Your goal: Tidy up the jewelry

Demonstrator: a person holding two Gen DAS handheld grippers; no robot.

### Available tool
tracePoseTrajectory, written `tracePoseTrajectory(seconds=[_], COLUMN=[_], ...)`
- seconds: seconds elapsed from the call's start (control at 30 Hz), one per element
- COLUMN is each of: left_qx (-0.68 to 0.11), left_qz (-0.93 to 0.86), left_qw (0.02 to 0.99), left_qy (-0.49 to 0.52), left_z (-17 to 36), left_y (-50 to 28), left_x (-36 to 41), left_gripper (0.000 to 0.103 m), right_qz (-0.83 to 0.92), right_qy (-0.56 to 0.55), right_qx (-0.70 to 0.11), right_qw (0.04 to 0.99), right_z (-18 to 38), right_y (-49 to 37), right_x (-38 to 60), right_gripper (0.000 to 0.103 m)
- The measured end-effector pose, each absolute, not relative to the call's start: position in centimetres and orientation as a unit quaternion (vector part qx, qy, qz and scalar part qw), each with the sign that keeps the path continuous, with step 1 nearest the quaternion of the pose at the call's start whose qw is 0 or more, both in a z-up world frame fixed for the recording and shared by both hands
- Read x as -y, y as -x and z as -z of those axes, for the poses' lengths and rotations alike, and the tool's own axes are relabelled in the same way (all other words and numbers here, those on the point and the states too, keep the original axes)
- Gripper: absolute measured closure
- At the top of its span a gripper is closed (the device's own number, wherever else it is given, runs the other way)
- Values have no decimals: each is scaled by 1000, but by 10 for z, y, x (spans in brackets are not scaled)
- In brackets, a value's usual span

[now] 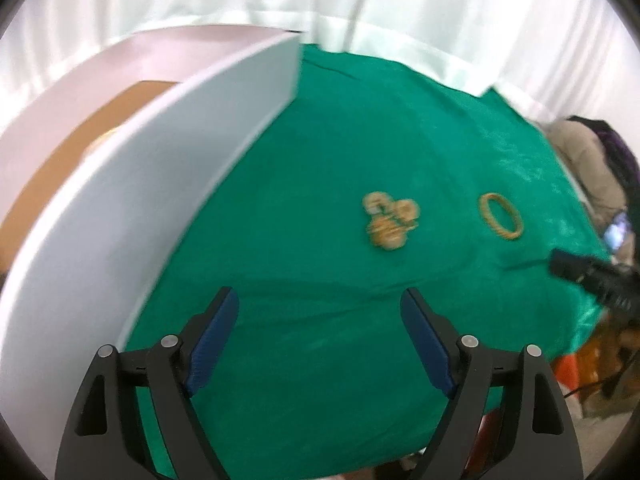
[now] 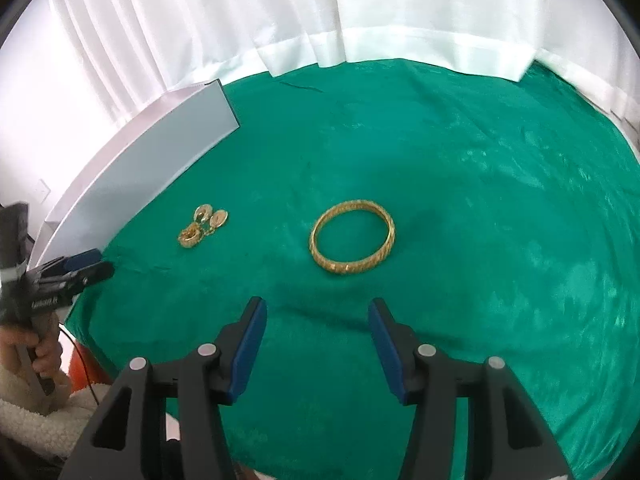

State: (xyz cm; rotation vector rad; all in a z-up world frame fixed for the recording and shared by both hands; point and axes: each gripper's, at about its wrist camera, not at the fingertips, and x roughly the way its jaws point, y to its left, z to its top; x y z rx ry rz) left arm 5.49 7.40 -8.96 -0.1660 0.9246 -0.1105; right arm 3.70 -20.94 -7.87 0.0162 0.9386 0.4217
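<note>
at the centre of the right wrist frame, on the green desk (image 2: 480, 200), lies the gold bangle (image 2: 352, 236), just ahead of our right tongs (image 2: 318, 312) (apart, empty), lined up for it. left tongs (image 1: 320, 300) wait apart; earrings (image 2: 202, 226) lie near the white box (image 2: 140, 168).

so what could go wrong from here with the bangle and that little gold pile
1. The gold bangle lies flat on the soft green cloth; the open right gripper may pinch fabric or flick the bangle away.
2. The small gold pieces look linked by a fine chain, so lifting one could drag or tangle the rest.
3. The white box wall stands close beside the open left gripper; a swing could knock it.
</note>
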Motion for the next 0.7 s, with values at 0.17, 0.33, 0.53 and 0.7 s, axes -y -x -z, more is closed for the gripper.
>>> tracePoseTrajectory(seconds=[0.17,0.33,0.53,0.7], left_qx=[-448,-457,-443,-427], left_qz=[98,71,107,117], left_qw=[888,886,890,891], left_qy=[21,-34,28,104], left_z=[96,123,110,93], left_y=[-95,-123,-111,-90], left_x=[-31,-8,-17,-46], left_gripper=[19,50,101,101], right_qz=[-212,-222,-200,-191], right_qy=[-27,-30,-35,-23], right_qx=[-449,-430,-422,-419], right_qw=[868,875,883,887], right_z=[81,68,64,60], right_y=[-27,-13,-6,-13], right_x=[215,218,236,240], right_gripper=[49,49,49,49])
